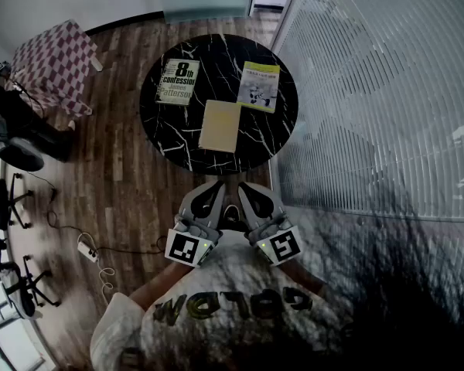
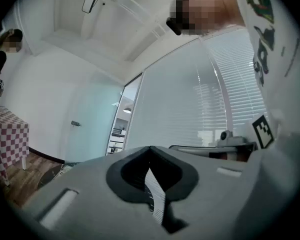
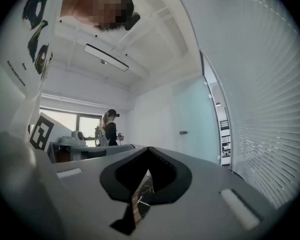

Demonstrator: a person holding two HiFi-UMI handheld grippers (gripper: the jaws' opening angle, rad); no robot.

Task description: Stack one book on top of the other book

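Round marble table (image 1: 216, 66), three rectangular books (image 1: 220, 125)

Left gripper (image 2: 150, 153) pointing level, jaws pressed together with nothing between them, white slatted blinds (image 2: 190, 104) beyond, pale glass door (image 2: 92, 129) left of them, red-and-white checked cloth (image 2: 7, 134) at far left, wooden floor (image 2: 25, 179) beneath, person's white printed shirt (image 2: 270, 59) upper right

glossy marble tbl (image 1: 170, 122), wood floor (image 1: 124, 199)

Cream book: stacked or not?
Not stacked: the cream book lies flat and closed on the round marble table, nothing on top.
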